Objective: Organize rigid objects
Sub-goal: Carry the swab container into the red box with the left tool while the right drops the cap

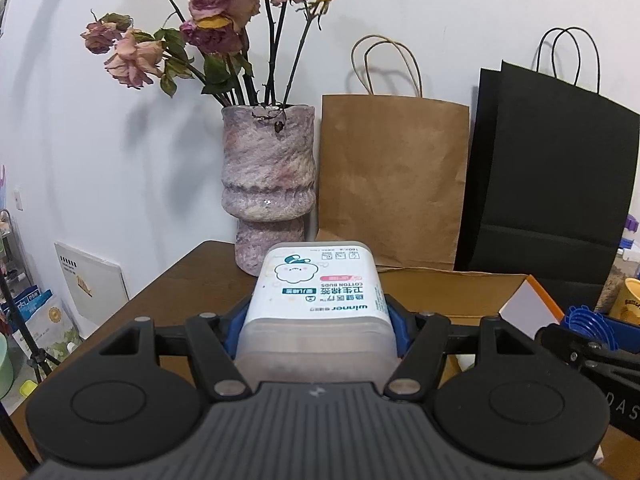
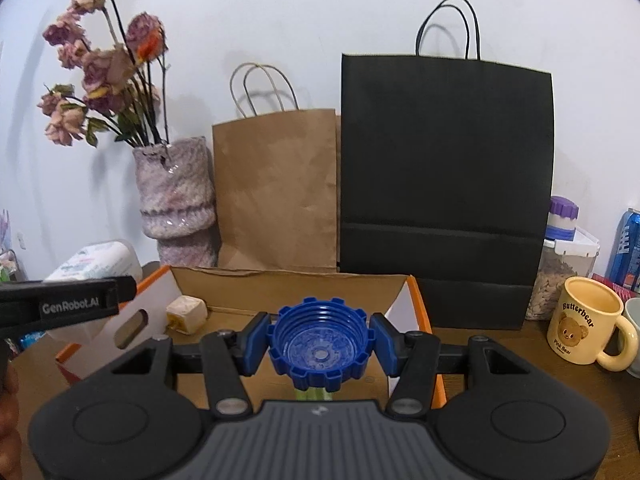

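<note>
My left gripper (image 1: 318,320) is shut on a white plastic cotton-bud box (image 1: 320,296), label facing up, held above the brown table near the vase. That box (image 2: 96,262) and the left gripper's black body (image 2: 64,304) also show at the left of the right wrist view. My right gripper (image 2: 319,338) is shut on a blue notched screw cap (image 2: 319,346), hollow side towards the camera, held over an open cardboard box (image 2: 288,288) with an orange rim. The same blue cap (image 1: 592,326) shows at the right edge of the left wrist view.
A mottled pink vase (image 1: 268,184) of dried roses, a brown paper bag (image 2: 276,188) and a black paper bag (image 2: 444,176) stand along the wall. A cream bear mug (image 2: 588,320), a lidded jar (image 2: 568,276) and a blue can (image 2: 626,248) are at the right. A pale cube (image 2: 186,314) lies in the box.
</note>
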Action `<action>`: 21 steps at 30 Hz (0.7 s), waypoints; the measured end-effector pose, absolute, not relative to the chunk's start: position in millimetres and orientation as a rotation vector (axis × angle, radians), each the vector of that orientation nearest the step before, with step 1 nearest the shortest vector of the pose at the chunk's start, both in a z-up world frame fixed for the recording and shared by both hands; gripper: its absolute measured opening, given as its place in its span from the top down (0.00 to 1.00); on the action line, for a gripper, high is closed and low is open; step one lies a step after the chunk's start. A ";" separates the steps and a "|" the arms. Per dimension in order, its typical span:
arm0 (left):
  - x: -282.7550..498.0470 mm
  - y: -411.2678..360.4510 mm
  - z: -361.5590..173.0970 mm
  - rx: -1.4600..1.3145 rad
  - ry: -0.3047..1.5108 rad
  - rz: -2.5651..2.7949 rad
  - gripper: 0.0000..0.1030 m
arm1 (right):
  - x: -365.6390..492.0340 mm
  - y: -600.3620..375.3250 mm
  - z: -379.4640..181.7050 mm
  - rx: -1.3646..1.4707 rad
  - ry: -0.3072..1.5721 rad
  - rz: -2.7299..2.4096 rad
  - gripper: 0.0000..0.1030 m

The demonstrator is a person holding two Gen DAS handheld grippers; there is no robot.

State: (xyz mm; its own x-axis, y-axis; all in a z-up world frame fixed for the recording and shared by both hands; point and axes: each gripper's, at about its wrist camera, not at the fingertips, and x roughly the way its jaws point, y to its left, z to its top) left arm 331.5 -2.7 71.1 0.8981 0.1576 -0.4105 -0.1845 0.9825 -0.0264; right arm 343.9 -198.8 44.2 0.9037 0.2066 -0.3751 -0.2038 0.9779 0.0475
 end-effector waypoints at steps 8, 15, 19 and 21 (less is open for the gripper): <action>360.5 -1.6 58.9 -0.036 0.451 0.192 0.35 | 364.3 -196.2 36.7 -0.001 0.399 0.212 0.48; 372.4 -2.7 50.0 -0.020 0.476 0.192 0.35 | 373.9 -192.8 28.3 -0.021 0.427 0.213 0.48; 375.4 -1.6 48.6 -0.020 0.482 0.199 0.35 | 374.6 -192.5 26.6 -0.019 0.432 0.226 0.48; 375.8 -2.0 48.8 -0.014 0.481 0.212 0.33 | 374.4 -194.1 26.6 -0.010 0.434 0.226 0.48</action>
